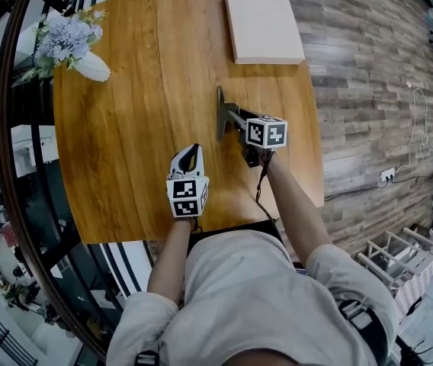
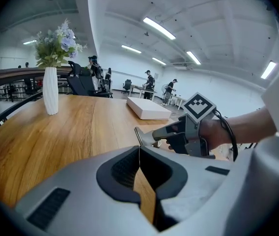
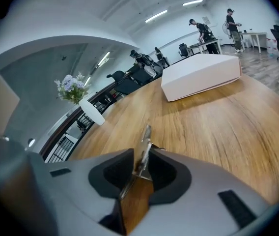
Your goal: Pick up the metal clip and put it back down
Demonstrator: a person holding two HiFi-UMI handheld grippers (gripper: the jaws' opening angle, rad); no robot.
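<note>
Markings: square-patterned marker cubes (image 1: 266,132) | metal clip (image 1: 221,113) on edge, long axis pointing away toward white box (image 1: 263,25) | right gripper (image 3: 142,157) clamped on clip | left gripper (image 2: 139,154) jaws together, empty

No readable text, label, brand or number shows anywhere.

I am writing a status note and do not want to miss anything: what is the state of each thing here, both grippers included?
left gripper: shut, nothing in it.
right gripper: shut on the metal clip.
metal clip: held edge-on, low over the table; whether it touches the wood, I cannot tell.
vase: upright, flowers in it.
white box: flat on the table, closed.
</note>
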